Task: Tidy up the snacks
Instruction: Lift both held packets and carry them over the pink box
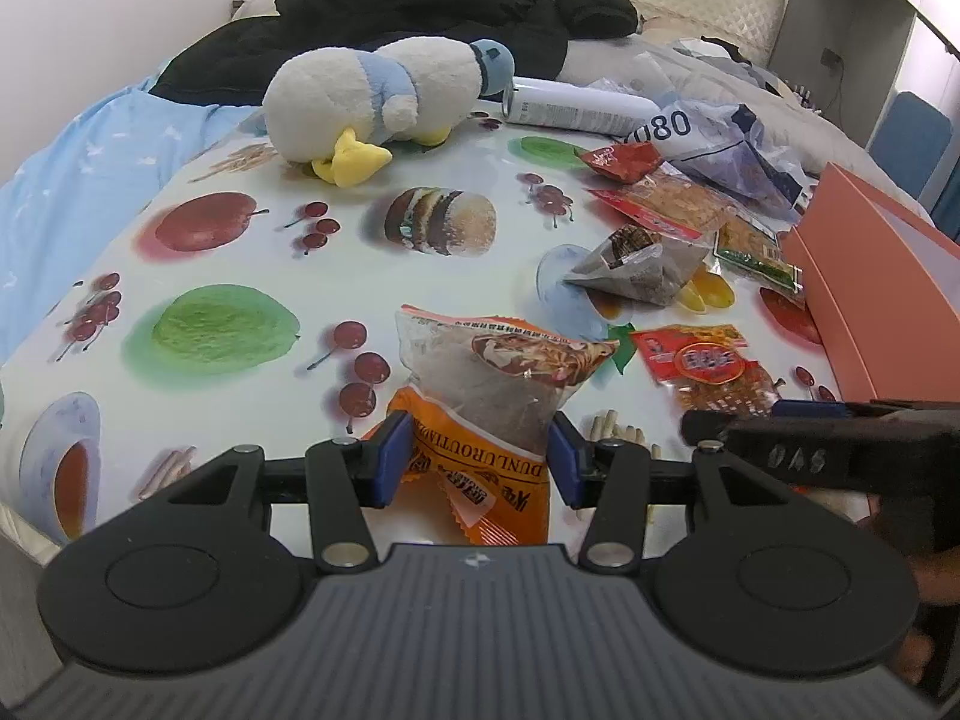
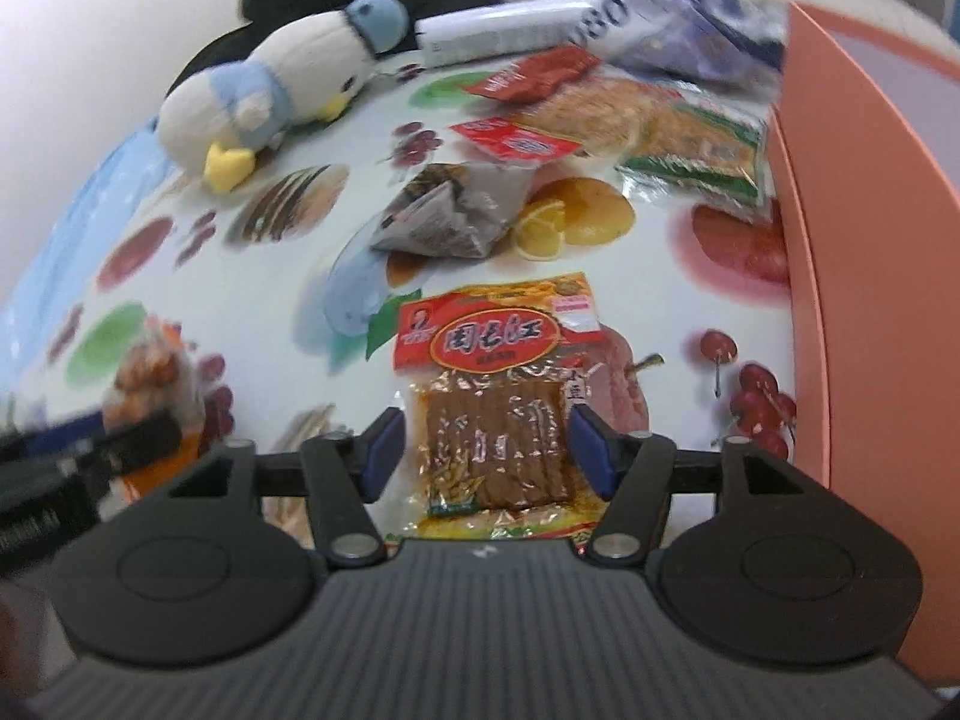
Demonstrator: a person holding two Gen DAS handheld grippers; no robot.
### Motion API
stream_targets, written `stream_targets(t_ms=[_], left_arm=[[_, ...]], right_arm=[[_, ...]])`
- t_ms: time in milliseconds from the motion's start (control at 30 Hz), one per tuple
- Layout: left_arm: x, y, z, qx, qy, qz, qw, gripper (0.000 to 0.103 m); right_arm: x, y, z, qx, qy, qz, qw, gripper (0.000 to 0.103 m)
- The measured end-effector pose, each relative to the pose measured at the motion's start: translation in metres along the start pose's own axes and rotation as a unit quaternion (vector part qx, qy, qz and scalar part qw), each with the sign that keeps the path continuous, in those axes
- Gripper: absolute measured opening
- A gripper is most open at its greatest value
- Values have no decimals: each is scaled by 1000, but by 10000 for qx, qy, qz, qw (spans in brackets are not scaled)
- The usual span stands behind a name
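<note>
My left gripper [image 1: 480, 456] is shut on a puffy snack bag [image 1: 498, 384], orange below and clear above, which stands upright between the blue pads. In the right wrist view that bag [image 2: 156, 372] shows blurred at the left edge. A red-topped packet of brown strips [image 2: 498, 396] lies flat on the fruit-print tabletop [image 2: 252, 312]. My right gripper [image 2: 487, 456] is open around its lower half, with a gap on each side. The left wrist view shows the same packet [image 1: 708, 366] and the right gripper's black finger [image 1: 768, 444] beside it.
A salmon-coloured box [image 2: 870, 240] stands along the right edge. Behind lie a grey triangular packet [image 2: 450, 216], red packets [image 2: 528, 78], a green-edged packet [image 2: 702, 150], a clear plastic bag [image 1: 720, 144], a white can [image 1: 576, 108] and a plush bird [image 1: 372, 102].
</note>
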State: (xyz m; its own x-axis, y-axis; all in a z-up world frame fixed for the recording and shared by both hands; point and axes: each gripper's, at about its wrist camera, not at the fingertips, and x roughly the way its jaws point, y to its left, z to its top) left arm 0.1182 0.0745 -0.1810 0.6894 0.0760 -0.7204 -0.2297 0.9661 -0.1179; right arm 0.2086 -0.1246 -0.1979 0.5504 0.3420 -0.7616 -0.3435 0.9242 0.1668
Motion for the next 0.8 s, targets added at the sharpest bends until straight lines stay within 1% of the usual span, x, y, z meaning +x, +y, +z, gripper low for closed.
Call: stream_targets(t_ms=[33,67,133,167,233,267,300,333,400,433,467,633,800], left_arm=[[0,0,0,-2,5,4,10000,54],[1,-1,0,-6,11,6,10000,54],[1,-1,-1,-16,26,-27,10000,54],[2,-2,-1,-13,28,-31,10000,54],[2,-2,-2,-9,31,-37,10000,54],[2,-3,-2,-13,32,-47,10000,54],[1,-3,-2,-20,33,-61,10000,54],[1,-4,-2,-24,33,-71,10000,54],[1,-5,-2,-32,41,-80,10000,54],[0,-5,-2,-37,46,-96,9999,54],[-1,-6,-1,-44,52,-115,9999,53],[-8,-11,0,-65,71,-168,9998,53],[-21,-15,5,-117,135,-222,9996,53]], right_arm=[[1,3,-1,-146,-32,-28,9999,81],[4,7,-4,-332,-68,-132,9993,86],[10,11,-8,-679,-100,-376,9969,87],[11,11,-11,-764,-203,-383,9961,88],[12,6,-12,-593,-258,-283,9975,89],[12,5,-12,-573,-259,-258,9977,87],[12,5,-12,-589,-262,-268,9976,83],[11,5,-12,-599,-286,-274,9974,69],[8,4,-11,-621,-261,-200,9975,68],[7,4,-12,-659,-250,-175,9974,59],[5,3,-12,-689,-276,-167,9971,55],[-4,2,-14,-649,-263,-68,9975,53],[-19,-1,-14,-469,-305,88,9984,53]])
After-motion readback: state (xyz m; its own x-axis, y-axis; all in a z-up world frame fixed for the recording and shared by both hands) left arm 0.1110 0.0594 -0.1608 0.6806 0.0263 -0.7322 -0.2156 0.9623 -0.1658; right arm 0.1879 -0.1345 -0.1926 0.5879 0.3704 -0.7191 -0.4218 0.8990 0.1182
